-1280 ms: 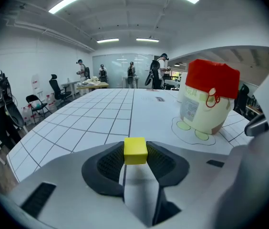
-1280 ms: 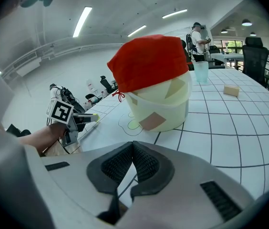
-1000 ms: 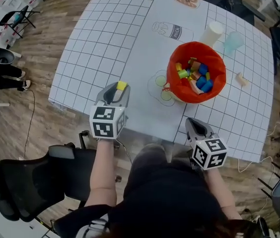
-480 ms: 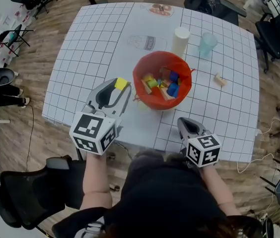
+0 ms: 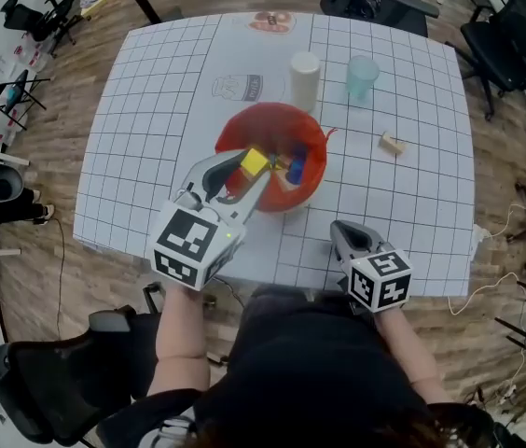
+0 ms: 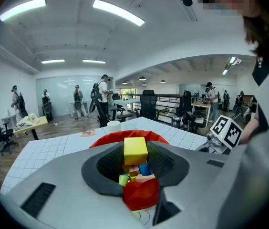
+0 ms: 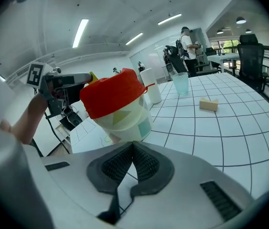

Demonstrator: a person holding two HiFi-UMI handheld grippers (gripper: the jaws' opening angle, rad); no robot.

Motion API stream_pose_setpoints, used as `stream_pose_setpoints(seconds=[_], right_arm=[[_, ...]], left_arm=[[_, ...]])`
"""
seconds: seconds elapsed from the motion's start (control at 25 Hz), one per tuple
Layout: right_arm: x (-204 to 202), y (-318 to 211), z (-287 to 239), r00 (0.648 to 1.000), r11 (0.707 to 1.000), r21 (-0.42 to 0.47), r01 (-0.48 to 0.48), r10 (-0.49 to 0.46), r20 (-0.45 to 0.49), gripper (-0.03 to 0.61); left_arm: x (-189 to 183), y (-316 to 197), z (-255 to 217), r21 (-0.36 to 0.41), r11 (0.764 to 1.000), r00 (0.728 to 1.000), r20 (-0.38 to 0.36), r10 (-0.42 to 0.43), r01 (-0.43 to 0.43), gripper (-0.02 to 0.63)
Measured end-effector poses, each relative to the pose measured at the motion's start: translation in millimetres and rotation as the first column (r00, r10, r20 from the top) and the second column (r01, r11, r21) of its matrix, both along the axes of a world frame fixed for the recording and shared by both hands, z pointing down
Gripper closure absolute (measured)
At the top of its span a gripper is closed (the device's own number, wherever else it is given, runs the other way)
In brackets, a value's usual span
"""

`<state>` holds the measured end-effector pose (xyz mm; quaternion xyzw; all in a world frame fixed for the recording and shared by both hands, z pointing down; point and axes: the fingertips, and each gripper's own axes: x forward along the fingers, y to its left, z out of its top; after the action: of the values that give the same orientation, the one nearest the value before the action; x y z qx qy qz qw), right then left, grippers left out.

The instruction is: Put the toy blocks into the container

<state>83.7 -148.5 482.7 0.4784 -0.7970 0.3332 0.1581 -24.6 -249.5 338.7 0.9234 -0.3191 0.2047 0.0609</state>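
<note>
My left gripper [image 5: 247, 168] is shut on a yellow block [image 5: 254, 162] and holds it above the near left rim of the red container [image 5: 308, 134]. In the left gripper view the yellow block [image 6: 135, 150] sits between the pads, with several coloured blocks [image 6: 137, 171] in the container [image 6: 139, 194] below. My right gripper [image 5: 351, 238] is shut and empty near the table's front edge, right of the container. From the right gripper view the container [image 7: 115, 97] stands close ahead to the left. A beige block [image 5: 392, 143] lies on the table to the right, also seen as the beige block [image 7: 209, 104].
A white cup [image 5: 304, 74] and a clear bluish cup [image 5: 362, 75] stand behind the container. Printed pictures [image 5: 237, 89] mark the gridded table [image 5: 151, 138]. Office chairs [image 5: 515, 26] stand around the table, and people stand far off in the room.
My left gripper has carried the yellow block right and forward, from left of the container to over its near left rim. The right gripper has stayed put.
</note>
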Motion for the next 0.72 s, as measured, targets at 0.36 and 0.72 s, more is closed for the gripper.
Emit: stream_pose_setpoints(seconds=[0.36,0.72], right_arm=[[14,13,-1,0.999,0.999,-0.002,-0.04,0.04,-0.009,0.563],[14,26,-6,0.999,0.999,0.02,-0.043,0.043,-0.009,0.563]], left_arm=[[3,-5,4,0.036,0.998,0.998,-0.021,-0.053,0.053,0.403],[-11,16,-6,-0.003,0.992,0.978,-0.167,-0.128,0.129,0.529]])
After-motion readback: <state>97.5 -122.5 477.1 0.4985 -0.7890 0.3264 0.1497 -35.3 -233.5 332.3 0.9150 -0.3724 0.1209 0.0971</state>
